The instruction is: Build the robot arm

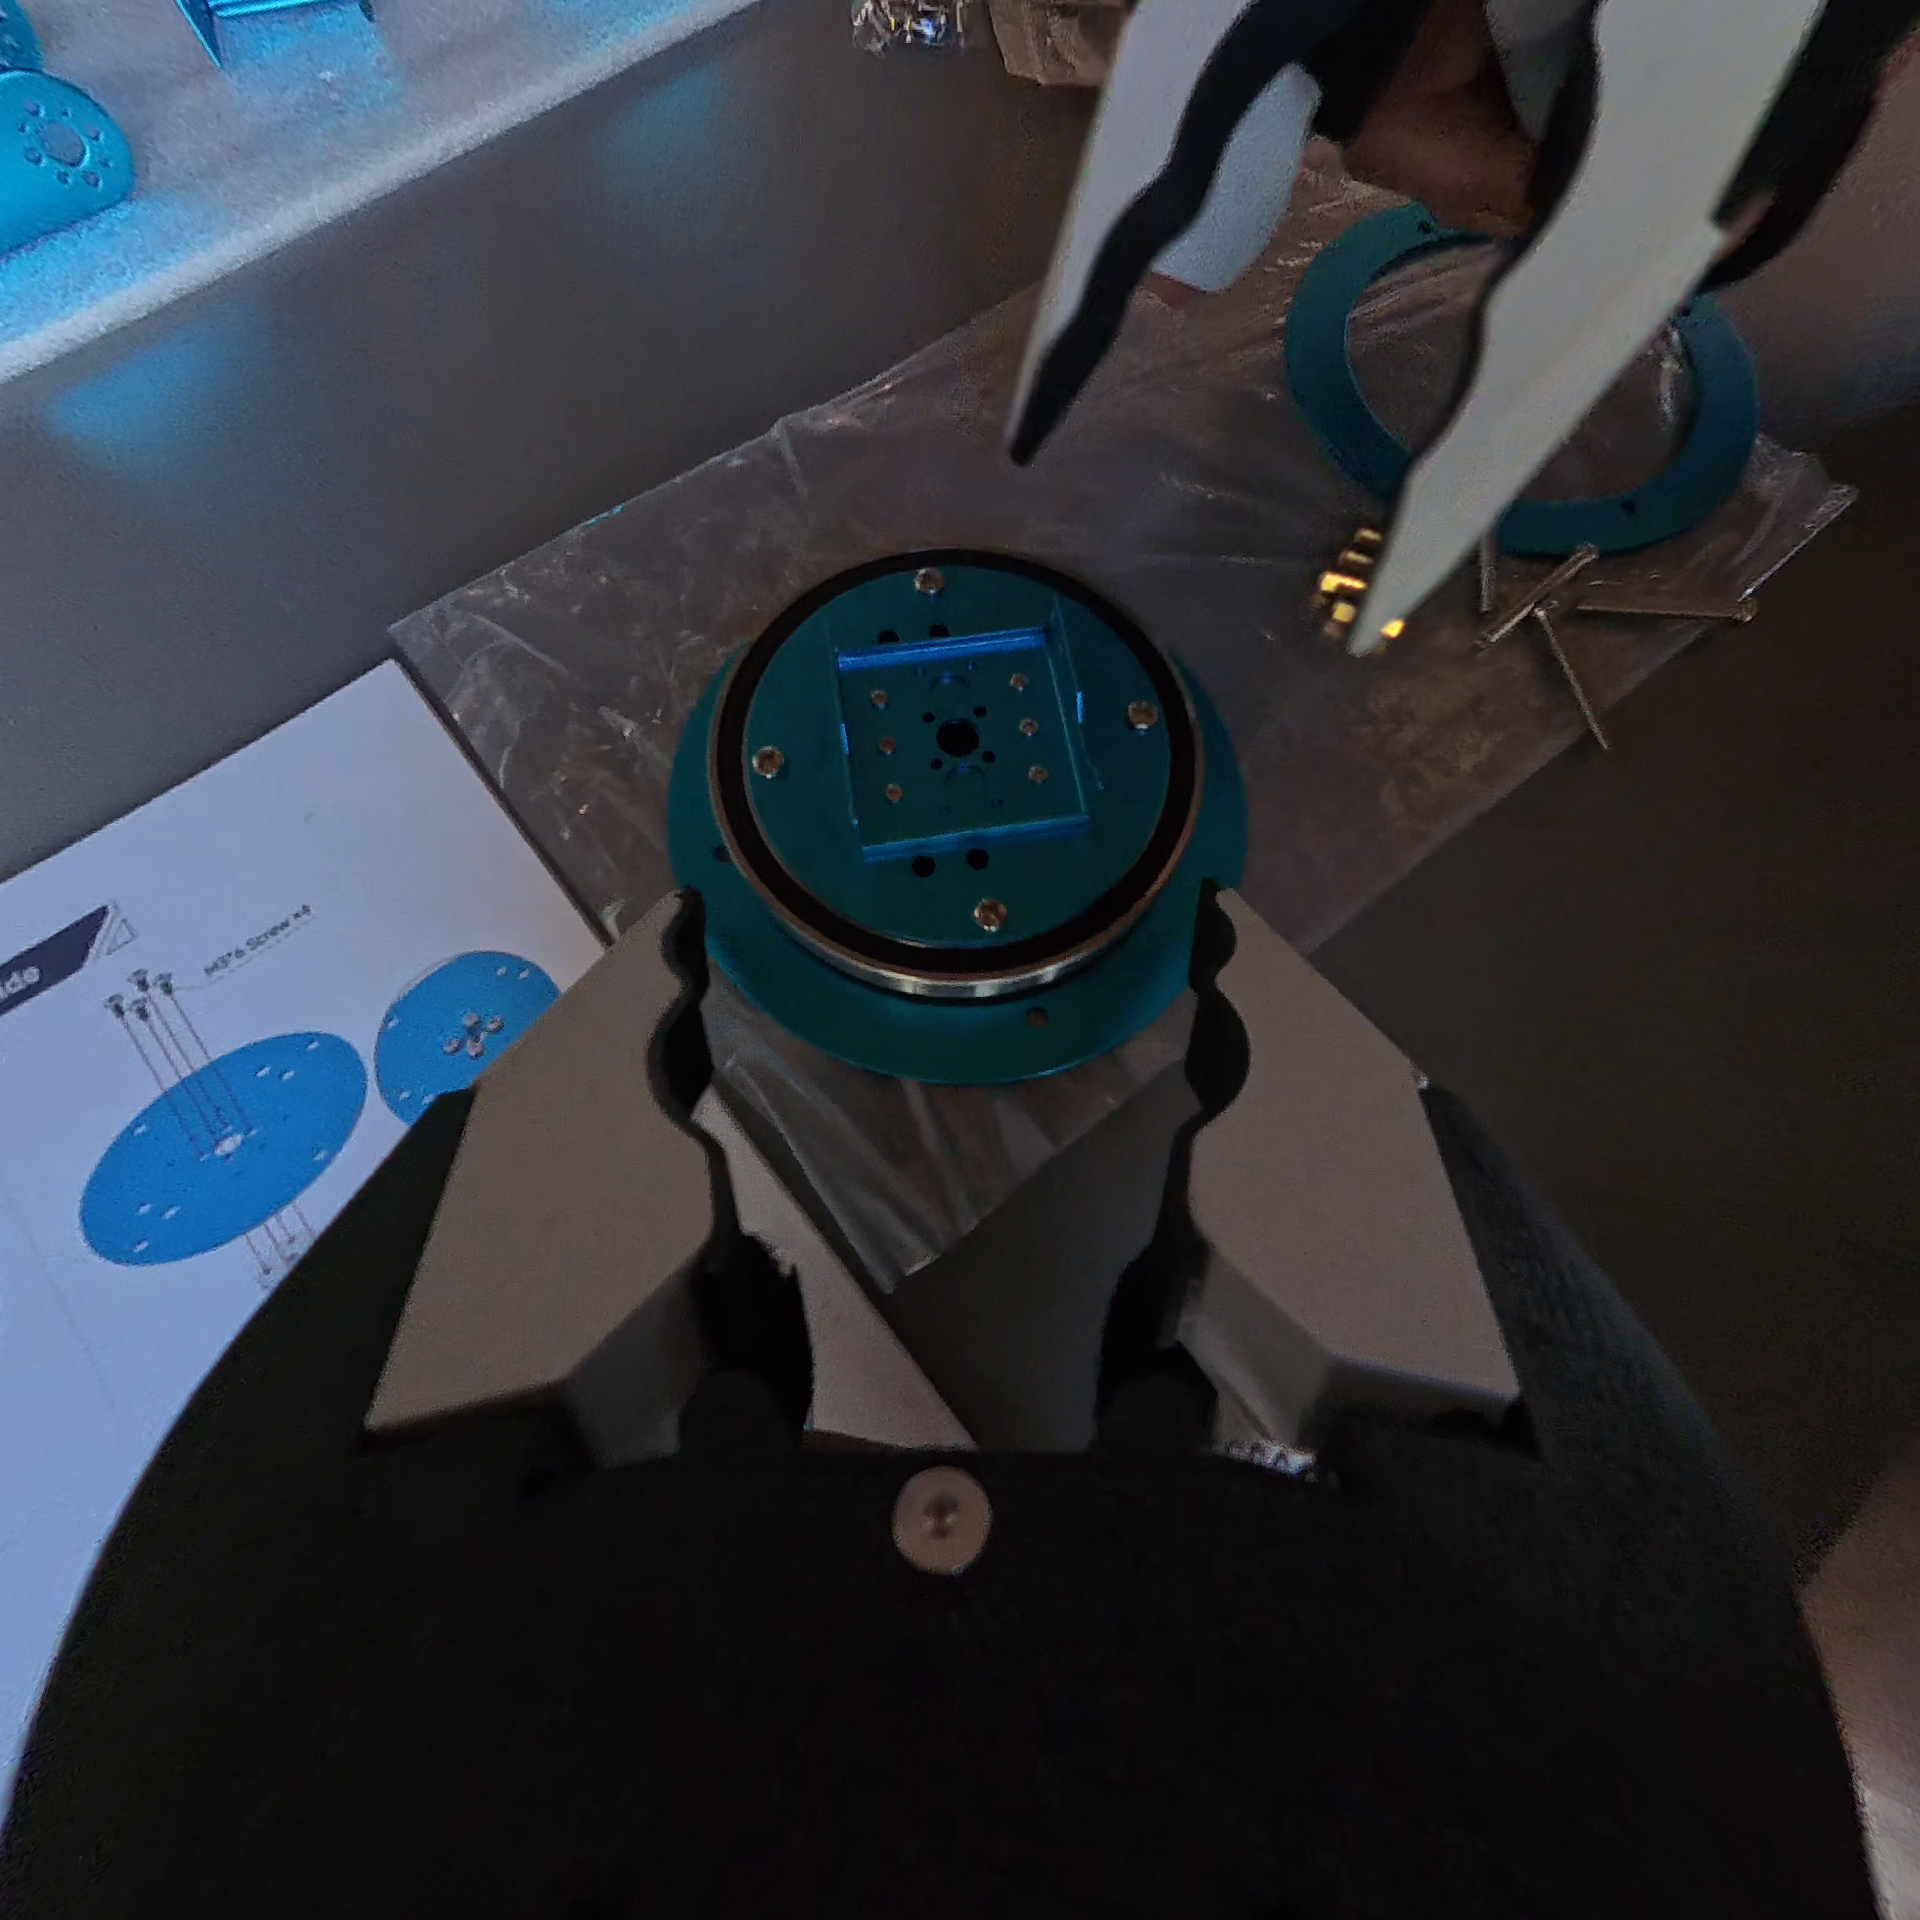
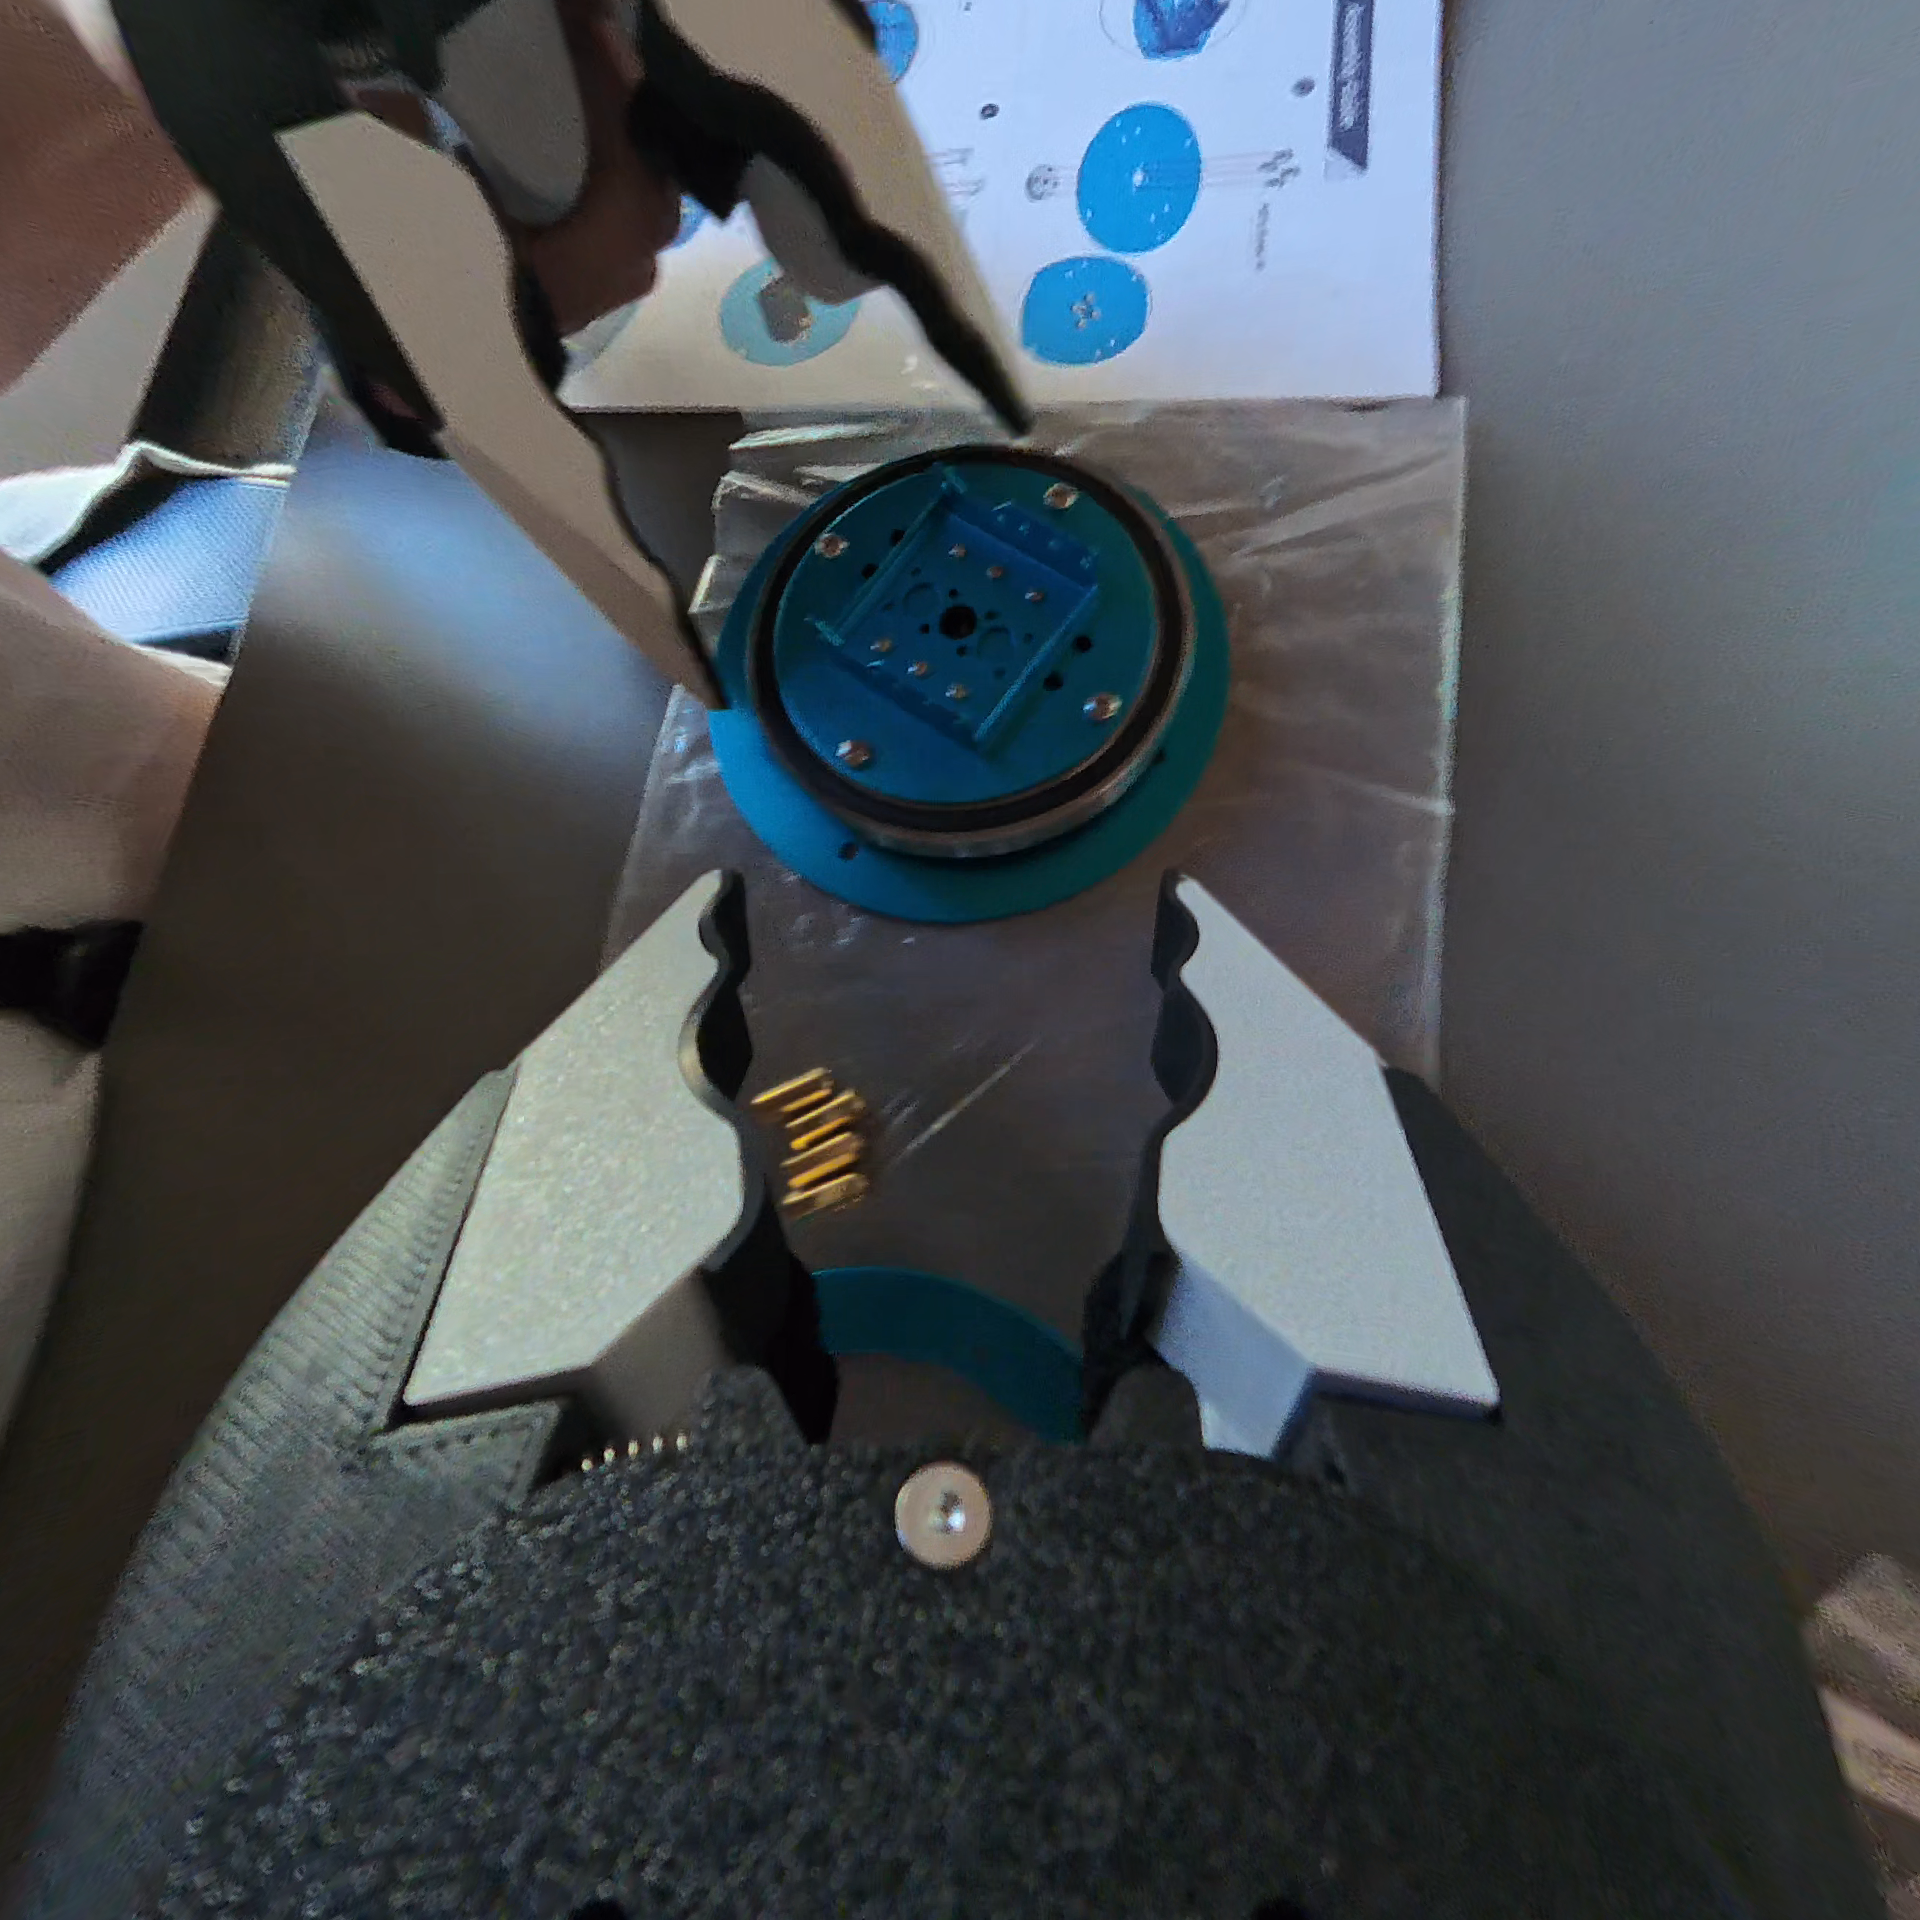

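Note:
A round teal assembly (image 1: pixel 956 748) lies on a clear plastic sheet (image 1: pixel 582 665). It has a flat flange, a black and silver bearing ring, a screwed top plate and a blue square bracket. It also shows in the right wrist view (image 2: pixel 966 634). My left gripper (image 1: pixel 945 899) is open, and its fingertips stand at either side of the flange's near edge. It enters the right wrist view (image 2: pixel 871 563) from the upper left. My right gripper (image 2: pixel 948 883) is open and empty, just short of the assembly. In the left wrist view it (image 1: pixel 1195 549) hangs above the sheet.
A loose teal ring (image 1: pixel 1725 416) (image 2: pixel 945 1340), several brass pieces (image 1: pixel 1345 587) (image 2: pixel 816 1143) and long screws (image 1: pixel 1538 613) lie on the sheet. A printed instruction sheet (image 1: pixel 260 831) (image 2: pixel 1247 343) lies beside it. Blue parts (image 1: pixel 52 156) rest on a raised ledge.

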A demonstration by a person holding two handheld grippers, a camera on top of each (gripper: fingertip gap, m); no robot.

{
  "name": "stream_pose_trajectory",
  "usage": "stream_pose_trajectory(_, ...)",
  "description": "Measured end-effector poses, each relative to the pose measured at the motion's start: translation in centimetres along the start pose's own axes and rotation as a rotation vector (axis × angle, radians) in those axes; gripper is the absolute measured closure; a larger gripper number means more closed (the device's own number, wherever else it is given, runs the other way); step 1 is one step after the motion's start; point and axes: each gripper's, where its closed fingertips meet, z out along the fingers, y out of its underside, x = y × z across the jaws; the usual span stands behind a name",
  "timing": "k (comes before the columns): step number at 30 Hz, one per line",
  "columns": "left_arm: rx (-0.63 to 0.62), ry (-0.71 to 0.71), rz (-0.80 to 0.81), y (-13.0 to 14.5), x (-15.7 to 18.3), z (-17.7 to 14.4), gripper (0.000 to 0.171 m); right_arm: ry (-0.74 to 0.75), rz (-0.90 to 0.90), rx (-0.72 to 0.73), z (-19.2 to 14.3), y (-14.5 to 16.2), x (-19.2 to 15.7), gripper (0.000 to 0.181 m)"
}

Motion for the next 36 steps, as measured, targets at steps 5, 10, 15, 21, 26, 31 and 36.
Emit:
stream_pose_trajectory(5, -0.006, 0.036, 0.004, -0.8, 0.1, 1.2, 0.073, 0.03, 0.083, 0.023, -0.5, 0.9, -1.0, 0.106)
stream_pose_trajectory(10, -0.034, 0.037, -0.002, -0.7, 0.1, 1.8, 0.075, 0.086, 0.083, -0.01, 0.7, 1.1, 0.6, 0.098)
stream_pose_trajectory(15, -0.037, 0.002, -0.023, -0.6, 0.1, 1.6, 0.077, 0.078, 0.049, -0.018, 1.6, 1.0, 0.4, 0.1)
stream_pose_trajectory(21, -0.029, -0.007, -0.042, -0.2, 0.2, 1.0, 0.082, 0.033, 0.077, 0.011, 1.4, 0.3, 0.1, 0.102)
stream_pose_trajectory(26, 0.011, 0.037, -0.056, 0.0, 0.8, -0.1, 0.085, 0.025, 0.04, 0.071, 1.1, -0.9, -0.5, 0.115)
stream_pose_trajectory(31, 0.004, 0.014, -0.028, 0.3, 0.9, -0.6, 0.091, 0.015, 0.039, 0.058, 1.6, -1.3, -0.6, 0.112)
stream_pose_trajectory(36, 0.044, 0.006, -0.084, 0.5, 0.3, -1.2, 0.095, 0.039, 0.018, 0.042, 2.0, -1.5, -0.5, 0.112)
